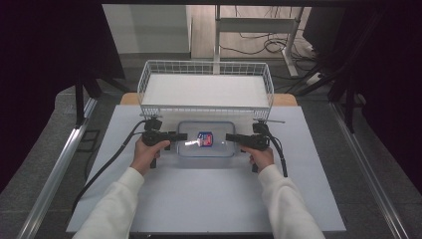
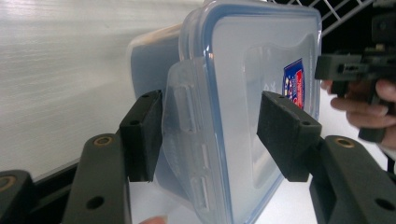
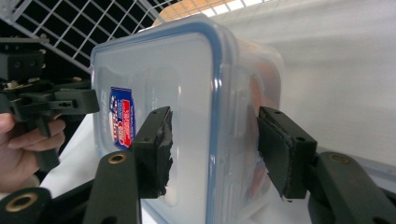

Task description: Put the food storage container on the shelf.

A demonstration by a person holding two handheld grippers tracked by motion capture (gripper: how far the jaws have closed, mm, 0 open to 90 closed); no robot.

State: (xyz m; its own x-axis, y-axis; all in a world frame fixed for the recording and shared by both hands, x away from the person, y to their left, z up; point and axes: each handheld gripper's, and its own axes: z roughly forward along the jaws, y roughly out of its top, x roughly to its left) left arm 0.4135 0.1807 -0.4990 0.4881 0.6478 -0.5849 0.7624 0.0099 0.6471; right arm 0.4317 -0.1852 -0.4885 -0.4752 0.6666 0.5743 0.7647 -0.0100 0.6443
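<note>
Clear plastic container [image 1: 206,139] with blue-sealed snap lid, sitting flat on the white tabletop [image 1: 209,199], centred, just near of the white wire basket [image 1: 206,87] at the far edge. Red-and-blue label [image 1: 205,139] on lid, roughly central. Left tool [image 1: 180,136] brought in from the left end, right tool [image 1: 232,137] from the right end, both horizontal and pointed at each other across the container. In left gripper view: jaws spread, straddling the left end of the lid, one pad over the lid top, the other outside the flipped-out latch flap [image 2: 184,135]; contact at the outer pad looks close, not confirmed as a pinch. In right gripper view: jaws likewise spread over the right end, one pad above the lid face, one beside the end wall; small gaps visible both sides, so no clamping yet. Symmetric placement probably chosen to take the container by both ends at once, keeping it level, or to work the end latches. Orange-ish contents faintly seen through the right wall; identity unclear. Basket empty, likely destination, judged from layout alone.
</note>
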